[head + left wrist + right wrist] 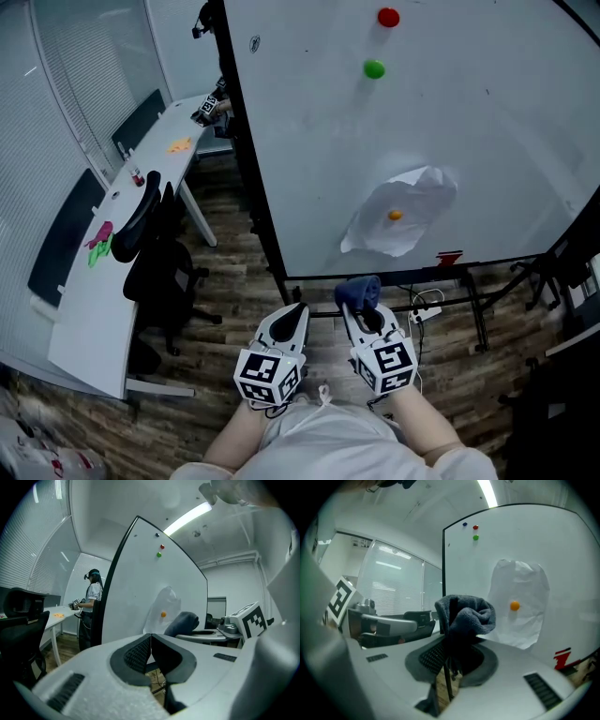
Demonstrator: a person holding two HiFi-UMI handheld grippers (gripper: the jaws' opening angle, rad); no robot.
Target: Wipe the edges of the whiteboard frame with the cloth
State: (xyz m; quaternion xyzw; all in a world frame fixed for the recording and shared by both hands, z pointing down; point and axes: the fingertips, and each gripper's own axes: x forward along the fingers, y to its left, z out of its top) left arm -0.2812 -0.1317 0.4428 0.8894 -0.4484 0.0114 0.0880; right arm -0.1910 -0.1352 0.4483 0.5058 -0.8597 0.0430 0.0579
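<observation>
Cloth: dark blue-grey and bunched, it is clamped between the jaws of the right gripper. The wad is seen standing above the jaw tips, just in front of the lower frame edge of the whiteboard; contact with the frame cannot be confirmed. Left gripper: the jaws are pressed together with nothing between them, and it is held beside the right gripper. On the board are noted a crumpled white paper sheet pinned by an orange magnet, a green magnet and a red magnet. A white desk and a black office chair are recorded to the left.
</observation>
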